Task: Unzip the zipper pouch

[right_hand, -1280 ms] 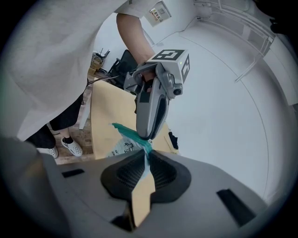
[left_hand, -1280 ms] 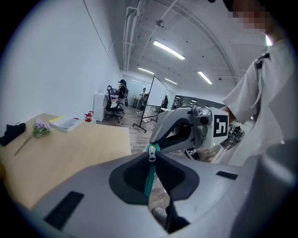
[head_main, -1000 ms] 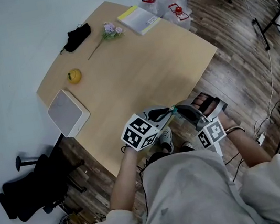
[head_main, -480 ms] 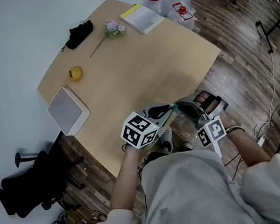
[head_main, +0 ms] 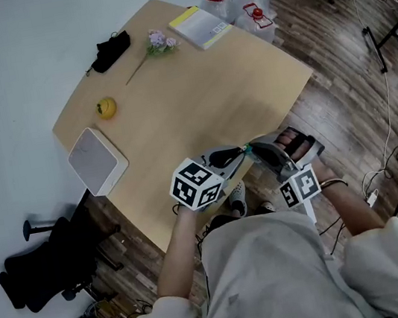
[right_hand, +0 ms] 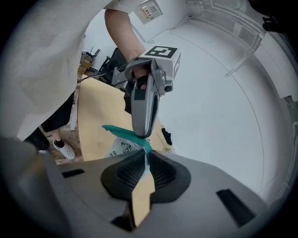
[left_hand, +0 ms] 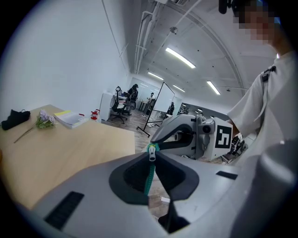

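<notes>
While my left hand-held gripper [head_main: 233, 158] pinches the zip [left_hand: 149, 173] by its pull [left_hand: 152, 153] and my right hand-held gripper [right_hand: 145, 155] clamps the pouch [right_hand: 118, 142] over the bench [head_main: 197, 102] edge, I'd draw them straight apart, keeping it taut.

The light wooden worktop [head_main: 203, 93] carries 5 things, all along its far and left sides. A black bundle [head_main: 109, 52] lies at the far left corner, with a flower sprig [head_main: 157, 43] just beside it and a yellow-covered book [head_main: 197, 26] further along. A small yellow fruit [head_main: 106, 107] sits near the left edge. A flat white box [head_main: 96, 160] overhangs that edge.
</notes>
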Demonstrator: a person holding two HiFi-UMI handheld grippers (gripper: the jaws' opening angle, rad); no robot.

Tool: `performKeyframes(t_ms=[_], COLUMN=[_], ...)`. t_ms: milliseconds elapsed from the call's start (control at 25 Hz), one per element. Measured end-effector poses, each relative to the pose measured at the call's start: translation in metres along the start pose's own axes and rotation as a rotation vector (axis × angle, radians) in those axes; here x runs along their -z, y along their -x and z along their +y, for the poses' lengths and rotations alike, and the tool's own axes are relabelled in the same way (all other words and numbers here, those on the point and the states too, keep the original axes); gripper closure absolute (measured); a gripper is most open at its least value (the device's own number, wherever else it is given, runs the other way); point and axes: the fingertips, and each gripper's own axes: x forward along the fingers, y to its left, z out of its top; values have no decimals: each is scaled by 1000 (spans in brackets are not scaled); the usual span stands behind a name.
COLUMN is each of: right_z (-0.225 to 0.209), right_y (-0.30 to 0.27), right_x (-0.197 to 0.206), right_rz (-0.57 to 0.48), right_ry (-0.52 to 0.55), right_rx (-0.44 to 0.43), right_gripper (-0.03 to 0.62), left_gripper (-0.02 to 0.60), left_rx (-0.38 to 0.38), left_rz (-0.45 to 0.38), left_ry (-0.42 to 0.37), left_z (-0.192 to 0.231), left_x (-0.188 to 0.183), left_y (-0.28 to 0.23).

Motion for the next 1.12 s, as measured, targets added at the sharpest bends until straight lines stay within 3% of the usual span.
performKeyframes(t_ms=[400, 800, 920, 1120], right_z=[0, 2, 4, 4], right_y=[9, 11, 13, 16], right_x=[3, 0, -3, -14], right_rz=[2, -66, -125, -279], right_ry=[-50, -263, -402, -813], right_rx=[12, -79, -154, -374], right_gripper=[559, 529, 491, 368], left_gripper=[531, 531, 531, 531], left_rx=[14, 3, 8, 22], left_rz=[-20, 29, 39, 73], left_ry=[2, -102, -121, -155], left_z=[-8, -11, -10, -13], left_x=[-3, -6, -7, -3], left_y=[-2, 1, 3, 6])
